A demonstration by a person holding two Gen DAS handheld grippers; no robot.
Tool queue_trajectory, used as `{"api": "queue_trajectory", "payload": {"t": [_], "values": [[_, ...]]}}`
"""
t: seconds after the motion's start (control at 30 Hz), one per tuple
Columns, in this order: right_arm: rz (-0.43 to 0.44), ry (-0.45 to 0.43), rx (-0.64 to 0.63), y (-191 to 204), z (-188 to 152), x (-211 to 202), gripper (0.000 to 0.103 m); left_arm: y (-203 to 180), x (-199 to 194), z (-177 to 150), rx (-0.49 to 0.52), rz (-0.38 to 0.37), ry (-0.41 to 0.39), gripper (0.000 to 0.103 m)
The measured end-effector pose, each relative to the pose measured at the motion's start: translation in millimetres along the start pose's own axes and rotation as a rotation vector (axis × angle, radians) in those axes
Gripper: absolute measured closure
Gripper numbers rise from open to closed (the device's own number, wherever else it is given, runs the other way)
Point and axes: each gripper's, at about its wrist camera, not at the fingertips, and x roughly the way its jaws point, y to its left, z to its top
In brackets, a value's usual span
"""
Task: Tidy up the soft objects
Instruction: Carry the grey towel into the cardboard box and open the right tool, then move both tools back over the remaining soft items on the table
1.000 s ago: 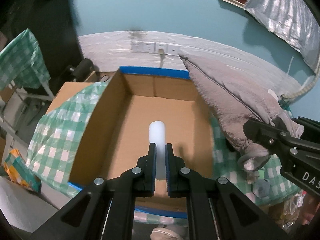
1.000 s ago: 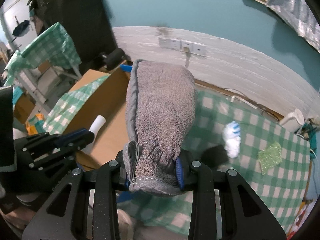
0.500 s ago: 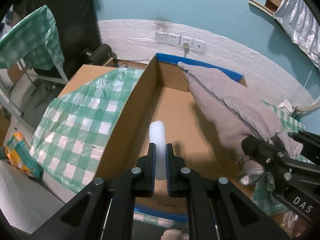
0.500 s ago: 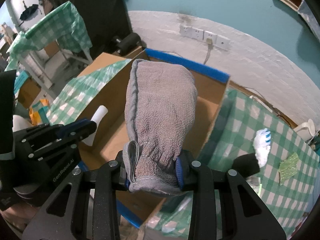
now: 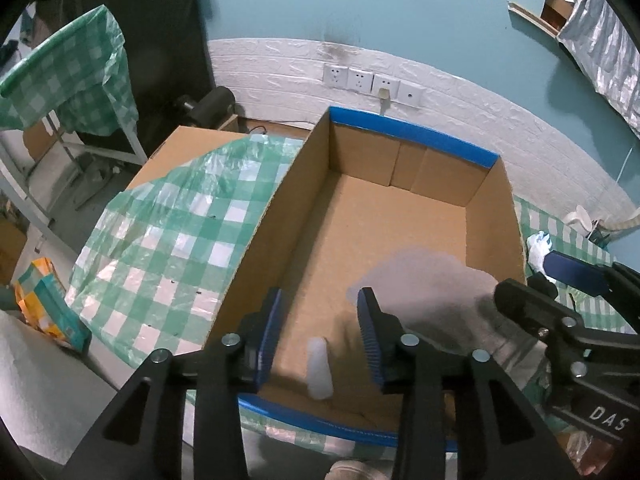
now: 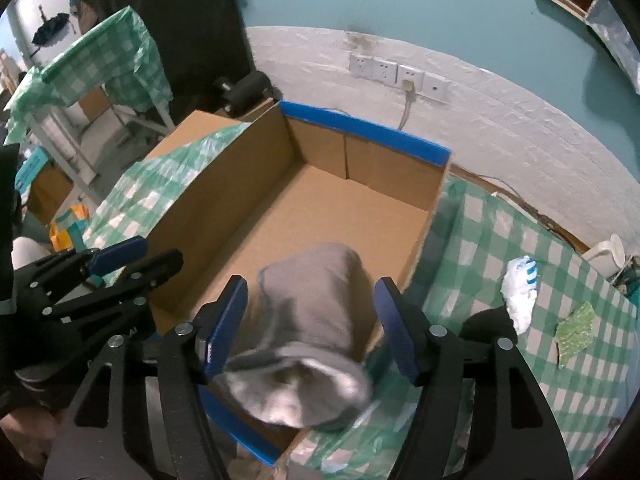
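Fuzzy grey mitt (image 6: 308, 320) and waxy white cylinder (image 5: 319, 368) over smooth cardboard box (image 5: 400, 216).

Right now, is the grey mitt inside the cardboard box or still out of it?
Partly in: the grey mitt lies over the cardboard box's near wall, cuff hanging outside, clear of the right gripper's opening jaws.

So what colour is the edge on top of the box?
Blue, on the cardboard box; clearest in the left wrist view.

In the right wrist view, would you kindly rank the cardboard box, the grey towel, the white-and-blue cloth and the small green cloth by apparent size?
1. cardboard box
2. grey towel, though its nearness to the camera inflates it
3. white-and-blue cloth
4. green cloth, only slightly smaller than the white-and-blue one, so that pair is close
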Motion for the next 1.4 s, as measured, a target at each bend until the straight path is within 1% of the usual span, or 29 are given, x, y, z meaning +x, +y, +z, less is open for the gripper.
{"api": "queue_trajectory", "payload": {"t": [0.13,0.23,0.4,0.5,0.77,0.87,1.2,1.4], "values": [[-0.003,-0.023,0.025,-7.7,-2.6,-11.8,0.034,-1.0,-2.3,0.4,-0.005,-0.006,-0.006,0.06],[-0.007,-0.037,0.041,-14.4,-6.9,-20.1,0.031,-5.0,-6.0,0.0,0.005,-0.016,-0.013,0.054],[-0.027,-0.047,0.072,-29.2,-16.9,-32.4,0.03,-13.8,-13.4,-0.5,0.02,-0.036,-0.03,0.051],[-0.037,-0.054,0.091,-39.8,-23.3,-39.0,0.03,-22.2,-17.5,-1.0,0.038,-0.048,-0.036,0.048],[-0.073,-0.06,0.166,-76.9,-40.5,-54.7,0.03,-51.8,-26.9,-5.8,0.094,-0.074,-0.048,0.046],[-0.086,-0.061,0.188,-88.8,-48.8,-59.5,0.03,-63.0,-30.9,-7.3,0.113,-0.083,-0.056,0.042],[-0.133,-0.058,0.223,-123.4,-79.5,-76.3,0.03,-97.6,-48.5,-11.6,0.16,-0.137,-0.094,0.041],[-0.147,-0.064,0.26,-146.1,-93.7,-87.9,0.03,-124.8,-52.9,-15.5,0.206,-0.156,-0.092,0.041]]}}
